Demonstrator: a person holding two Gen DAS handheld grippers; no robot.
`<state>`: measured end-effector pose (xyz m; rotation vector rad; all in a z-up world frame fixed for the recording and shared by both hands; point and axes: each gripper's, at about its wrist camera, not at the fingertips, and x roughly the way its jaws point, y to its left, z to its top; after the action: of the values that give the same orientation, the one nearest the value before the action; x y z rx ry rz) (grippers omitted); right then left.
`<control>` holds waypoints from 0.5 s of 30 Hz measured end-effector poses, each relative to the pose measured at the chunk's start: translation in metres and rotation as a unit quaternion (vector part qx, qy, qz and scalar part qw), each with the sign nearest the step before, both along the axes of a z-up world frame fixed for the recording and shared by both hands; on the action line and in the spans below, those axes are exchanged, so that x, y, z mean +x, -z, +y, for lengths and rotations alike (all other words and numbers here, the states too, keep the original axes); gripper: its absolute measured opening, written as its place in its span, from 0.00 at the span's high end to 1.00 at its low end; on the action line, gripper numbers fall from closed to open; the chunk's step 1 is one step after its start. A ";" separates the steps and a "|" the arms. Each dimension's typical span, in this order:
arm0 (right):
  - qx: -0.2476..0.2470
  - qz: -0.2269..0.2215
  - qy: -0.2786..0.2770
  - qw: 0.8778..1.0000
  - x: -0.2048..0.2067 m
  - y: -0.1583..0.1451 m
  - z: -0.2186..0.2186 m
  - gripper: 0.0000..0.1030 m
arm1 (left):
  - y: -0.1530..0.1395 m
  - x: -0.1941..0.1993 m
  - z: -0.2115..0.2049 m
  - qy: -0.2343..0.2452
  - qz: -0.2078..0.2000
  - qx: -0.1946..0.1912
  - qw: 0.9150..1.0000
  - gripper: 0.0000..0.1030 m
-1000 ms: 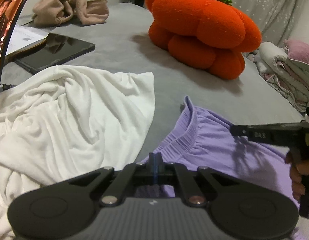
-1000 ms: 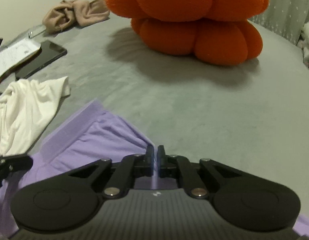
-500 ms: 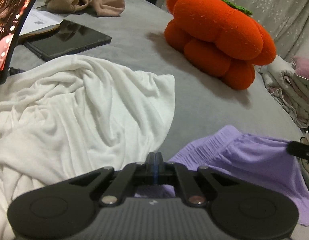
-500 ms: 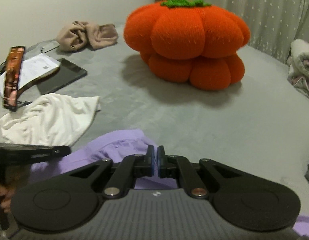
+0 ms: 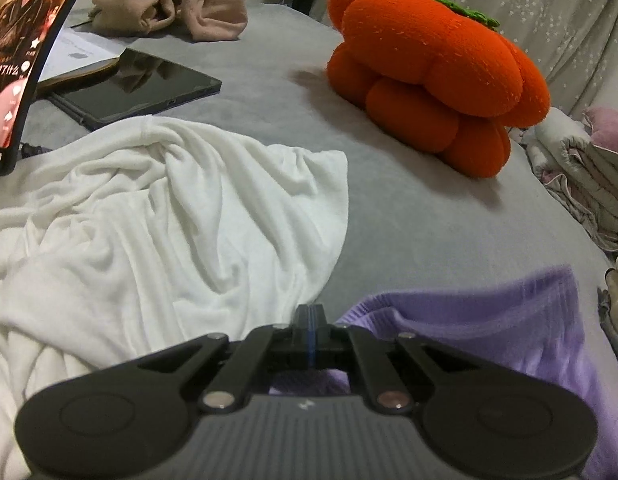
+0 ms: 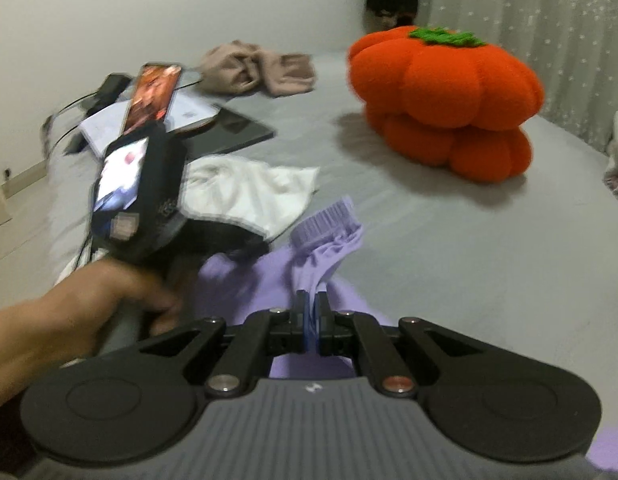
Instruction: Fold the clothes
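The purple garment (image 5: pixel 489 320) lies bunched on the grey bed, its ribbed waistband (image 6: pixel 325 220) lifted. My right gripper (image 6: pixel 311 308) is shut on a fold of this purple garment (image 6: pixel 333 256), which rises from between the fingers. My left gripper (image 5: pixel 309 318) is shut too, with purple cloth running under its fingertips. In the right wrist view the left tool's body (image 6: pixel 141 184) is close at the left, held by a hand (image 6: pixel 109 292). A crumpled white garment (image 5: pixel 169 220) lies to the left of the purple one.
An orange pumpkin cushion (image 5: pixel 429 80) sits at the back of the bed. A dark tablet (image 5: pixel 137 92), a lit phone (image 5: pixel 21 40), papers and a beige cloth (image 5: pixel 169 12) lie at the far left. Stacked folded clothes (image 5: pixel 581 184) are at the right edge.
Both grippers stayed shut and lifted the purple garment, bunching it. The right gripper rose and swung in close beside the left one; the left view shifted towards the white garment.
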<state>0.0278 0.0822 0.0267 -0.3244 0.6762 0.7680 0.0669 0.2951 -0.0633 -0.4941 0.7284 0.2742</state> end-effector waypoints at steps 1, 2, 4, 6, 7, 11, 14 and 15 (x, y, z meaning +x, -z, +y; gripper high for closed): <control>-0.001 0.006 -0.004 1.000 -0.005 0.007 0.002 0.97 | -0.001 0.000 0.000 0.000 0.001 -0.002 1.000 0.98; -0.002 0.013 -0.008 1.000 -0.009 0.014 0.004 0.97 | -0.001 -0.001 0.000 0.000 0.002 -0.003 1.000 0.98; -0.006 0.032 -0.011 0.999 -0.013 0.031 0.009 0.99 | -0.003 -0.002 0.001 0.001 0.005 -0.006 1.000 0.98; -0.009 0.054 -0.012 0.998 -0.015 0.049 0.013 0.99 | -0.004 -0.002 0.001 0.001 0.007 -0.009 1.000 0.98; -0.013 0.062 -0.012 0.998 -0.015 0.057 0.015 0.99 | -0.004 -0.003 0.002 0.002 0.008 -0.011 1.000 0.98; -0.006 0.082 -0.003 0.997 -0.010 0.076 0.015 0.98 | -0.008 -0.008 0.004 0.003 0.012 -0.023 1.000 0.97; 0.026 0.109 0.006 0.994 -0.003 0.072 0.008 0.89 | -0.013 -0.016 0.009 0.009 0.015 -0.047 0.999 0.85; 0.037 0.120 0.009 0.992 -0.001 0.071 0.004 0.86 | -0.015 -0.020 0.012 0.012 0.015 -0.061 0.998 0.78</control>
<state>0.0269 0.0864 -0.0439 -0.1579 0.8728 0.8200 0.0466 0.3070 -0.0483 -0.5988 0.7839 0.2166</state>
